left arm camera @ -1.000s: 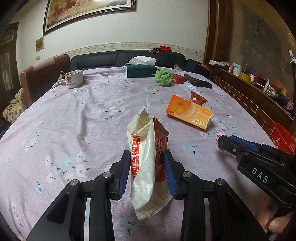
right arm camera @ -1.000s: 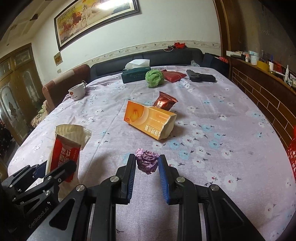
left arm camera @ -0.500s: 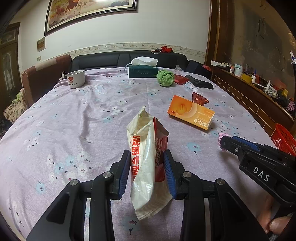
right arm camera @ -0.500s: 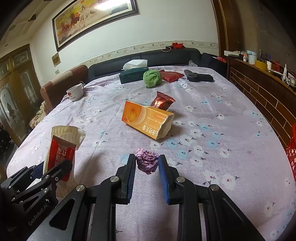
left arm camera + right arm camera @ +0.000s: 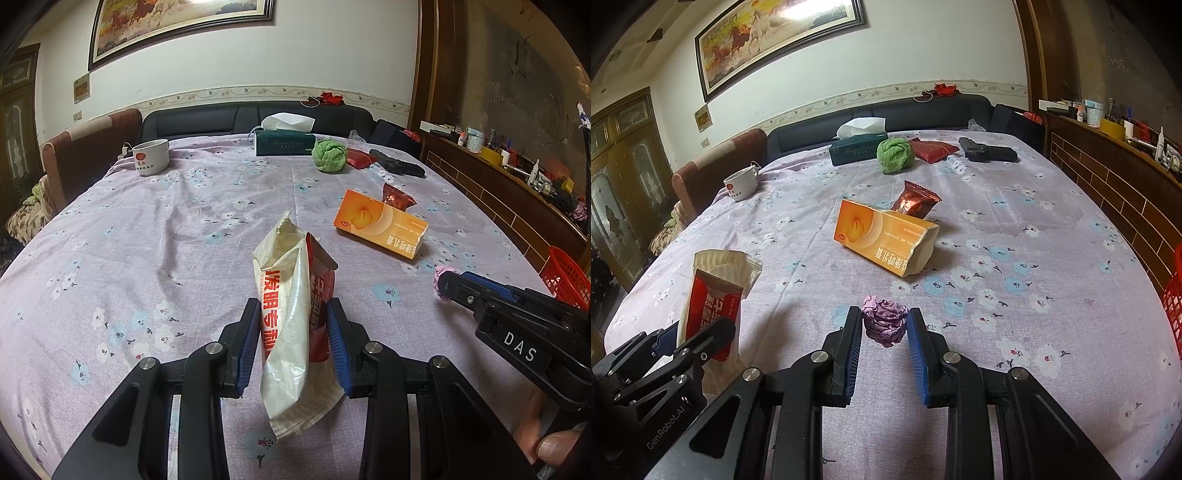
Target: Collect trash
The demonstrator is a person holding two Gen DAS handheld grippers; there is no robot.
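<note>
Trash in both grippers above a table draped in a lilac floral cloth (image 5: pixel 155 229); the left gripper (image 5: pixel 291 321) has its blue-padded fingers pinched on a torn red-and-white snack bag (image 5: pixel 291 310), which stands upright between them with its ragged mouth up and its lower end hanging below the pads; the right gripper (image 5: pixel 884 325) has its fingers closed against either side of a crumpled purple paper wad (image 5: pixel 884 321), though the right-wrist view cannot settle whether the wad is clear of the cloth or resting on it; in the left-wrist view that gripper sits to the right of the bag, well apart from it; farther along the table an orange carton (image 5: pixel 886 240) lies on its side with its torn end toward the camera, a small red-brown foil packet (image 5: pixel 916 201) just behind it and touching it or nearly so; near the far edge stand a green tissue box (image 5: pixel 855 151), a green cloth ball (image 5: pixel 895 155) just beside it, a flat dark red pouch (image 5: pixel 932 149) and a black object (image 5: pixel 988 153); a white cup (image 5: pixel 740 182) sits at the far left corner; a red plastic basket (image 5: pixel 565 277) shows off the table's right edge.
</note>
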